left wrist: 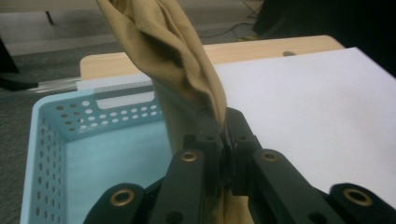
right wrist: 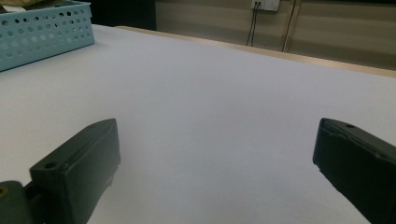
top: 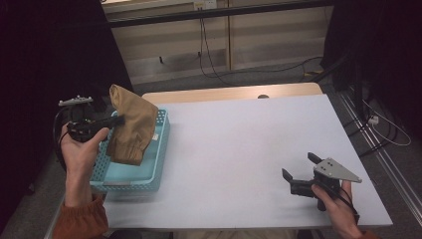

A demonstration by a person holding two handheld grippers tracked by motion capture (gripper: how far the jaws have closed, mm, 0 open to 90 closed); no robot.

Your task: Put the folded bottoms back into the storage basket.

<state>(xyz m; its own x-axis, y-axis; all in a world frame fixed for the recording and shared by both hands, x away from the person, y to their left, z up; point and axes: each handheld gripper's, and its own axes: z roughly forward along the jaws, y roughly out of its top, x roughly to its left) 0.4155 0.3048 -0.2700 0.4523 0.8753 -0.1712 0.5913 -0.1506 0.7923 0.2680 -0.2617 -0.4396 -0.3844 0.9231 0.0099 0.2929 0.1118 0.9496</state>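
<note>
A tan cloth (top: 130, 127) hangs bunched over the light blue perforated basket (top: 158, 149) at the table's left. My left gripper (top: 118, 120) is shut on the cloth, held level above the basket by the person's left hand. In the left gripper view the cloth (left wrist: 173, 56) rises from between the closed jaws, with the basket (left wrist: 51, 140) below. Near the front right of the table my right gripper (top: 298, 173) rests open with nothing between its jaws. The right gripper view shows the bare white tabletop (right wrist: 210, 102) between the two jaws and the basket (right wrist: 42, 32) far off at the left.
A white sheet covers the table (top: 249, 144), with a wooden strip along its far edge (top: 234, 92). Cables (top: 214, 64) lie on the floor behind the table. Black drapes stand at both sides.
</note>
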